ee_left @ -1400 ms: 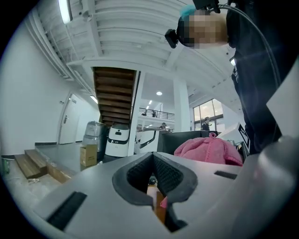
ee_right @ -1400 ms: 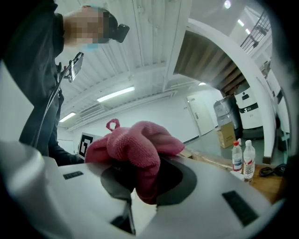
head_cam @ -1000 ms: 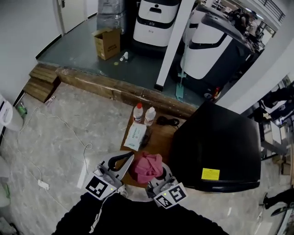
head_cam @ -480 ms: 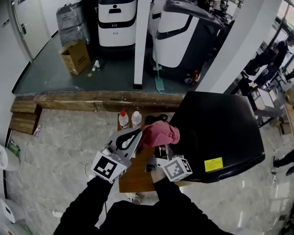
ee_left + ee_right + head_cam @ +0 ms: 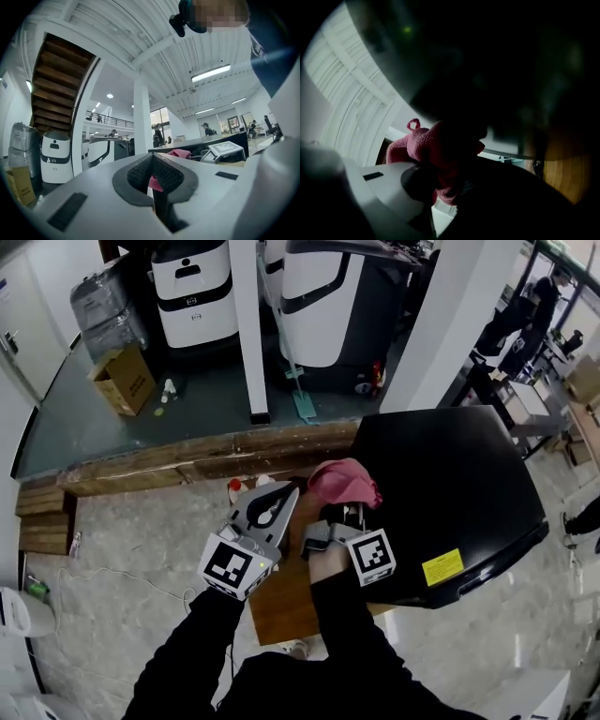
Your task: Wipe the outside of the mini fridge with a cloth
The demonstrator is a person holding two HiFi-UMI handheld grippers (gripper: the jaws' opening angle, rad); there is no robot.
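Fridge (image 5: 459,474): black, top face up, fills the 3 o'clock side of the head view. Yellow sticker (image 5: 442,568) sits near its front edge, approx 5 o'clock on the top. Cloth (image 5: 342,482), pink and bunched, lies at the fridge top's 9 o'clock edge and looks to be touching it.

R gripper (image 5: 349,510) is at 6 o'clock of the cloth w/ its marker cube (image 5: 372,557) toward the person. Its fingers are closed tight on the cloth. In the right gripper view the pink folds are squeezed btwn a pale jaw and a dark one. They spill out above, and a small loop stands up at 11 o'clock.

L gripper (image 5: 289,495) is at 9 o'clock of the cloth, just beside it; contact can't be told. In the left gripper view its fingers meet tip to tip w/ nothing clamped. A bit of the pink cloth shows through the gap behind the tips.

Both grippers are over a wood table (image 5: 281,606), which is at 9 o'clock of the fridge, just beside it. A red-capped bottle (image 5: 234,489) stands at the table's far edge, at 9 o'clock of the L gripper's tips.

Farther off:
- 12 o'clock: two white machines (image 5: 192,292) w/ a white pillar (image 5: 246,324) btwn them.
- 10 o'clock: a cardboard box (image 5: 122,381) on the grey floor.
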